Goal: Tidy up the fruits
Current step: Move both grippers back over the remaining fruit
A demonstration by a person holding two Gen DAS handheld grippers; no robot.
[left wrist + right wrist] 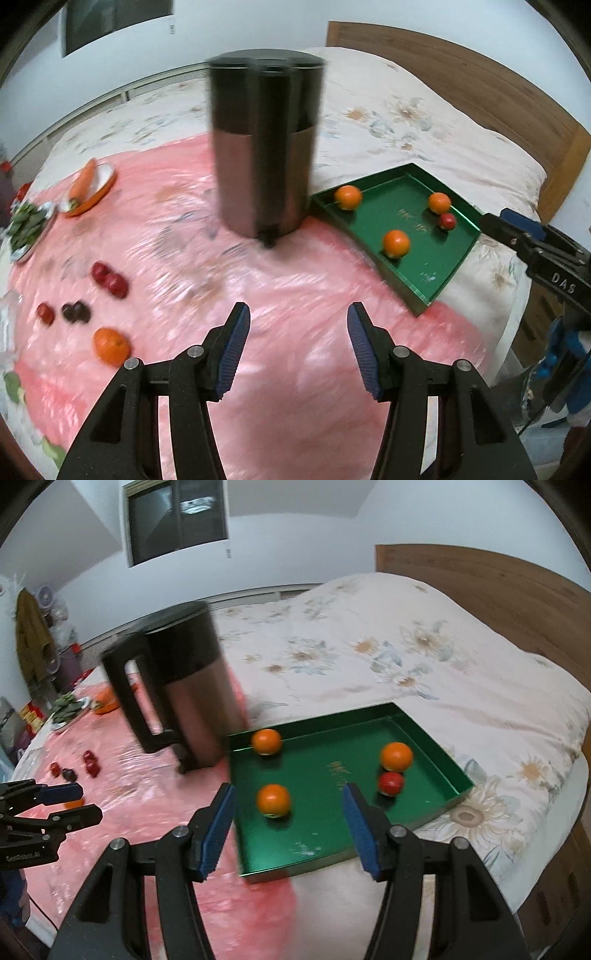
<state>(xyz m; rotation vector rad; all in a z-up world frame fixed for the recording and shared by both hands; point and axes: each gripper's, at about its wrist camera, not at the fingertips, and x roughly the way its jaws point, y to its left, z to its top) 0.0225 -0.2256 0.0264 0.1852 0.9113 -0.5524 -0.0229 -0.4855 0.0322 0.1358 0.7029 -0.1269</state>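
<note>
A green tray [436, 266] [332, 738] lies on the bed and holds three oranges [396, 243] [273, 800] and a small red fruit [447, 220] [390, 782]. Loose on the pink sheet at the left are a pair of red fruits [110, 282], a dark one [75, 312], another red one [46, 314] and an orange [110, 345]. My left gripper [299, 321] [86, 803] hangs open over bare pink sheet, holding nothing. Open as well, my right gripper [288, 805] [509, 229] hovers above the tray's near left corner with nothing in its grip.
A tall black and brown kettle [264, 147] [184, 686] stands on the sheet just left of the tray. An orange-rimmed plate with a carrot [88, 184] and a plate of greens [27, 225] sit far left. A wooden headboard [480, 590] bounds the bed at right.
</note>
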